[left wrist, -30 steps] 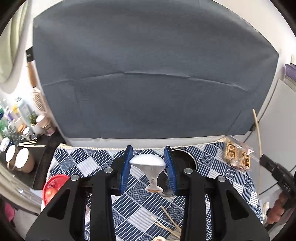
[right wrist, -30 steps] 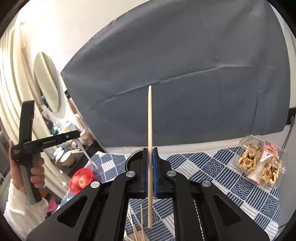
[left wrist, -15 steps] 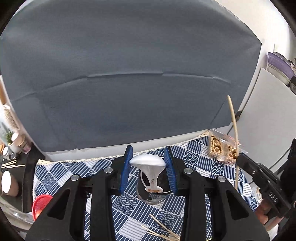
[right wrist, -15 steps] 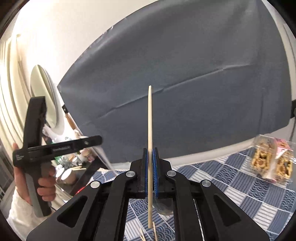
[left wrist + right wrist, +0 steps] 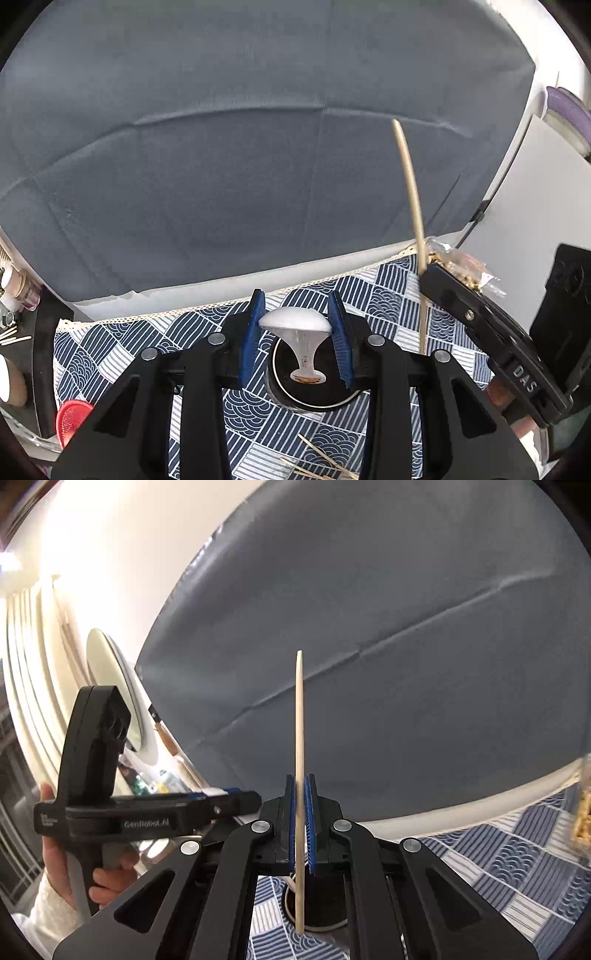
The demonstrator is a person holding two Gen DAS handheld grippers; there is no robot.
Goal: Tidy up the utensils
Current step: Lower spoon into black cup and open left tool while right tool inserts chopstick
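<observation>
Behind the table hangs a big grey cloth (image 5: 258, 166), with the patterned tablecloth (image 5: 388, 295) ending just under it. Both grippers sit over the dark cup (image 5: 314, 391), pretty tight there. Left gripper (image 5: 295, 328) pinches a white spoon (image 5: 295, 325); right gripper (image 5: 301, 823) is clamped on an upright chopstick (image 5: 299, 738). Cup's mostly hidden.

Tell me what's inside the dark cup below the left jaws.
Only the handle end of the white spoon shows over the cup, seemingly dipping in; its bowl is gripped above. Otherwise a dark interior shows. The spoon and gripper cover part of the bottom, so the rest is unknown.
</observation>
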